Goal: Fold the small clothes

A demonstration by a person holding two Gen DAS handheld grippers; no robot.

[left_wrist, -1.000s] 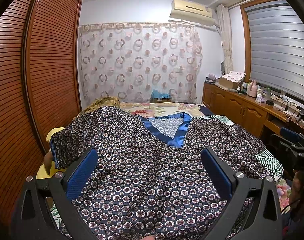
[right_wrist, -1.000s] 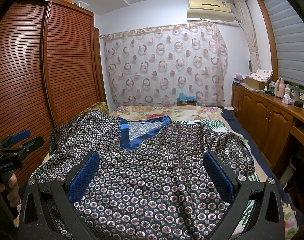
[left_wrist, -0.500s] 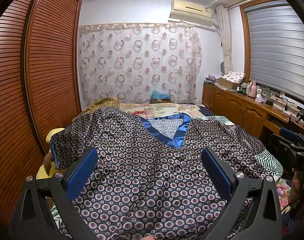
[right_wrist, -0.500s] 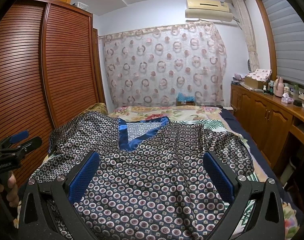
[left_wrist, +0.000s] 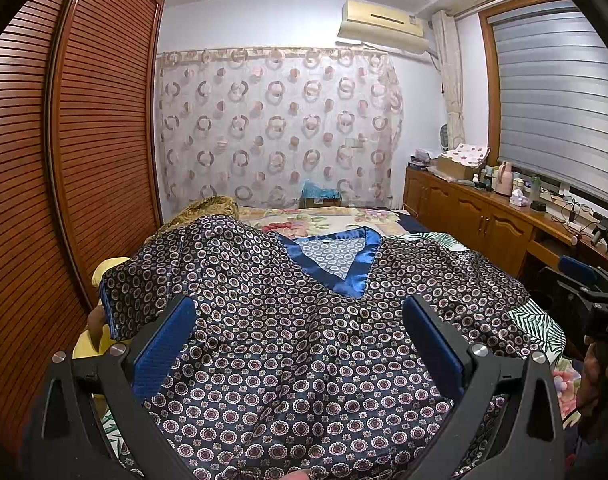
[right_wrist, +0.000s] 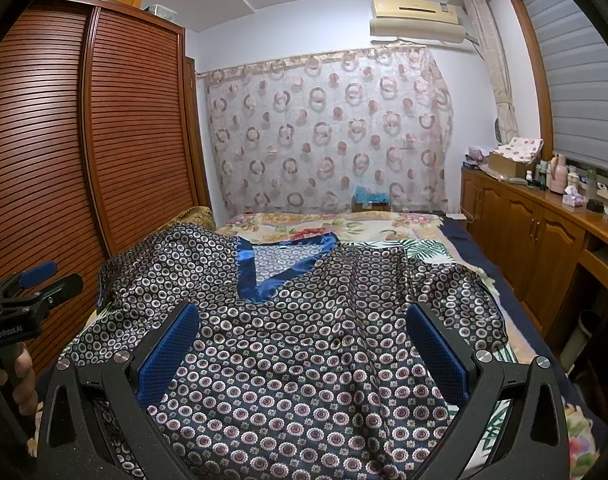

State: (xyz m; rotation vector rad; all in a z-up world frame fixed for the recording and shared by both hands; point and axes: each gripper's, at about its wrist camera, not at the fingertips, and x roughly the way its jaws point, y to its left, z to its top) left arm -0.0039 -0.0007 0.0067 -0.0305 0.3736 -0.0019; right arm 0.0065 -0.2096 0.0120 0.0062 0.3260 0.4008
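A shirt [left_wrist: 304,340] lies spread on the bed [left_wrist: 344,216], collar at the far end. A wardrobe [left_wrist: 83,140] stands left, cabinets [left_wrist: 484,220] right, a curtain [left_wrist: 279,128] behind. What may be a pillow [left_wrist: 207,208] sits far left.

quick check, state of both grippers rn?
Left gripper: open, holding nothing, above the patterned shirt.
Right gripper: open, holding nothing, above the same shirt.

Looks like I'm in someone's home bedroom: floral bed [right_wrist: 384,236], slatted wooden wardrobe [right_wrist: 103,140], patterned curtain [left_wrist: 279,128], wall air conditioner [right_wrist: 416,20], and a cluttered wooden sideboard [left_wrist: 484,216] under the window blind [left_wrist: 560,96].
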